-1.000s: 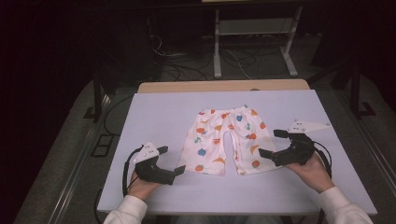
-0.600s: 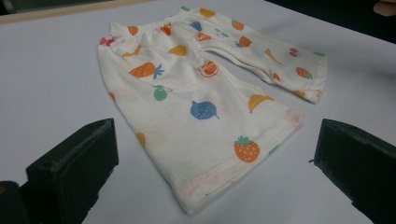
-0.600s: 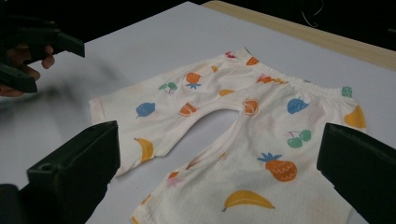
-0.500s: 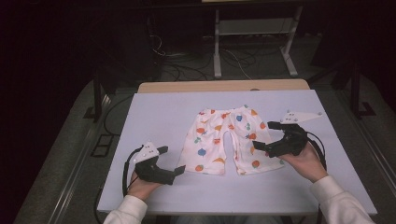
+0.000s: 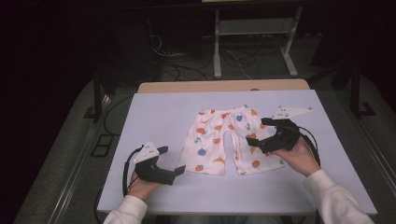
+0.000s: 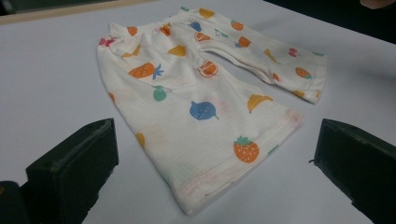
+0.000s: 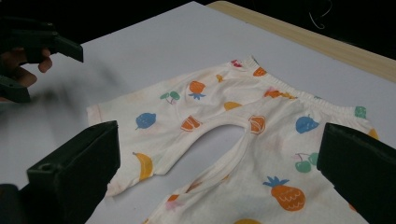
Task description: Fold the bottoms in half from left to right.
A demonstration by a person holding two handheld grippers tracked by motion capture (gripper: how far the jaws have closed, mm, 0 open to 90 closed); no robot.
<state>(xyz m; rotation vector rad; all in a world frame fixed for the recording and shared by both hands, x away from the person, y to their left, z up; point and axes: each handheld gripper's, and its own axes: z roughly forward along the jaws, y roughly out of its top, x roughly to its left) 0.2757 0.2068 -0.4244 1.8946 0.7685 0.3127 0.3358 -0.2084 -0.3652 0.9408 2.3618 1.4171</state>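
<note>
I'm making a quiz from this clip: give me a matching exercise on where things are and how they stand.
Things:
1. left tongs
2. right tongs
3. printed shorts
4. table

Places or states:
A. spread flat, waistband on the far side
B. open, over the shorts' leg at the right of the high view
C. pale top, bearing everything
D. open, beside the hem of the leg at the left of the high view

Pairs: 1-D, 2-B, 3-A, 4-C

pale table top point(image 5: 159, 112) (wooden far edge), cables point(image 5: 187, 70) beyond
</note>
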